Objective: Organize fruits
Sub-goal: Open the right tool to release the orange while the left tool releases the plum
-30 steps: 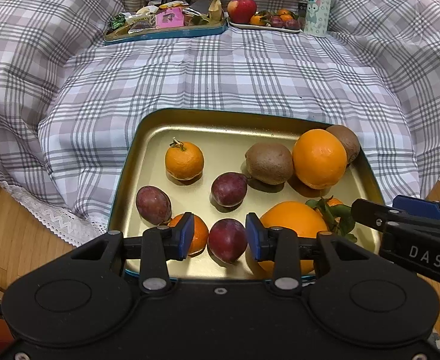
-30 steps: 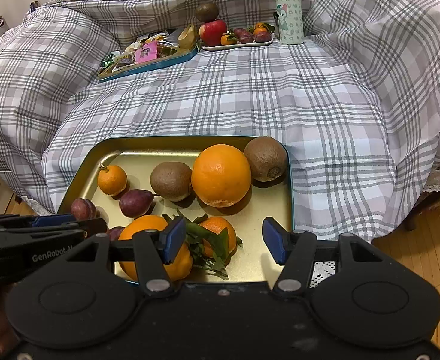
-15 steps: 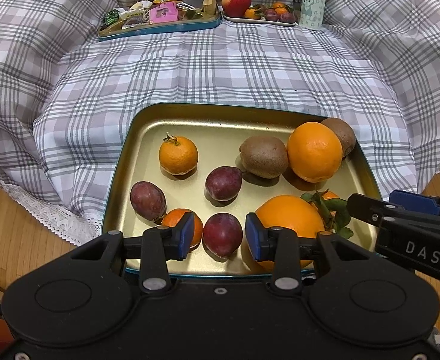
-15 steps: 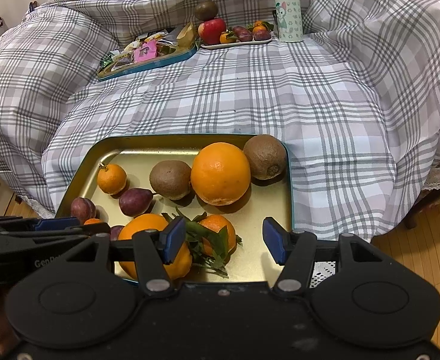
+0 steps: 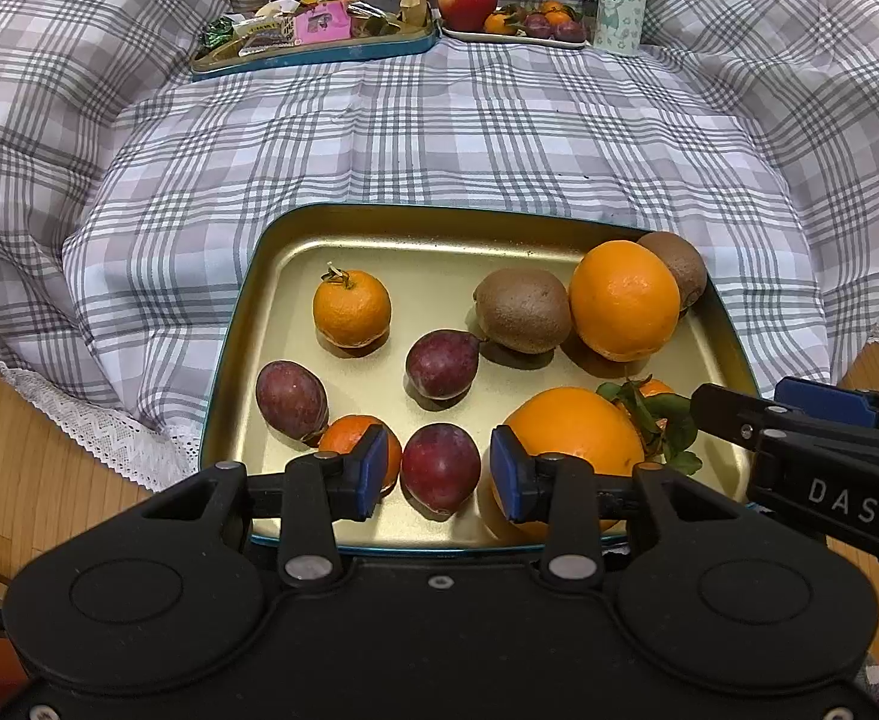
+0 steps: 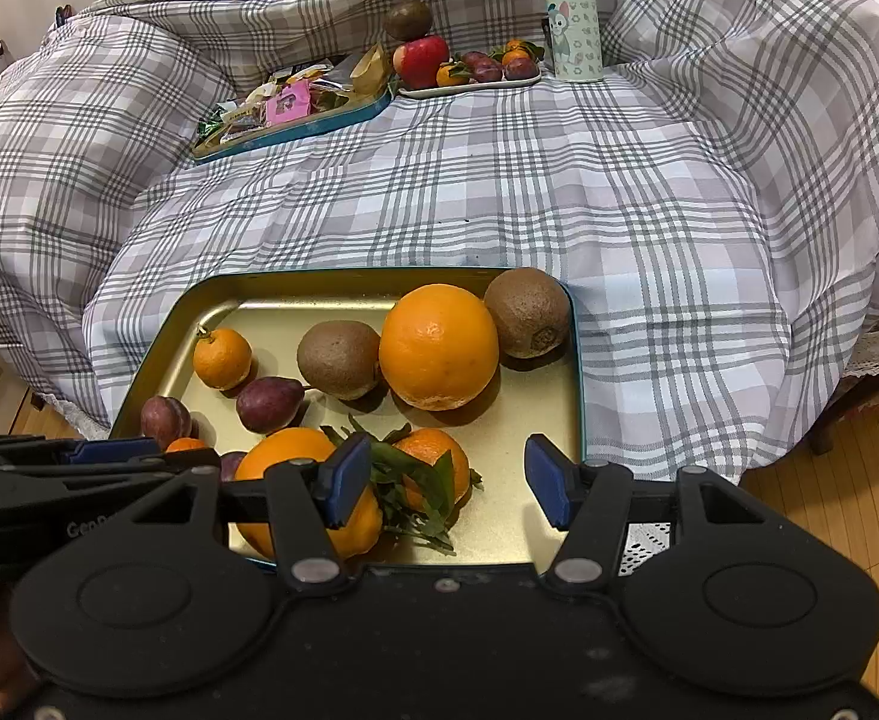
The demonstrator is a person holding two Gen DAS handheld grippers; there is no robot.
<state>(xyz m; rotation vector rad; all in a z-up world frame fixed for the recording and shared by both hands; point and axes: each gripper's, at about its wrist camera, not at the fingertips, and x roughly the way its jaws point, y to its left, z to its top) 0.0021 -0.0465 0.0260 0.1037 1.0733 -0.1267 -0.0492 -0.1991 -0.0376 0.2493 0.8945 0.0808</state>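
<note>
A shallow gold metal tray with a teal rim (image 5: pixel 271 276) lies at the near edge of a grey-and-white plaid bedcover (image 5: pixel 439 138) and holds loose fruit. In the left wrist view a small stemmed mandarin (image 5: pixel 351 307) sits alone toward the far left, a fuzzy brown kiwi (image 5: pixel 522 310) touches a large glossy orange (image 5: pixel 624 300), and a second kiwi (image 5: pixel 682 269) is tucked behind that orange in the far right corner. Three dark red plums are spread across the near half: one at the left (image 5: pixel 291 399), one in the middle (image 5: pixel 442 363) and one at the front (image 5: pixel 440 468). The left gripper (image 5: pixel 439 471) hovers with its blue pads either side of that front plum, narrowly parted and not pressing on it. The right gripper (image 6: pixel 448 480) stands wider apart over a leafy mandarin (image 6: pixel 433 465), holding nothing, beside a second large orange (image 6: pixel 295 480).
</note>
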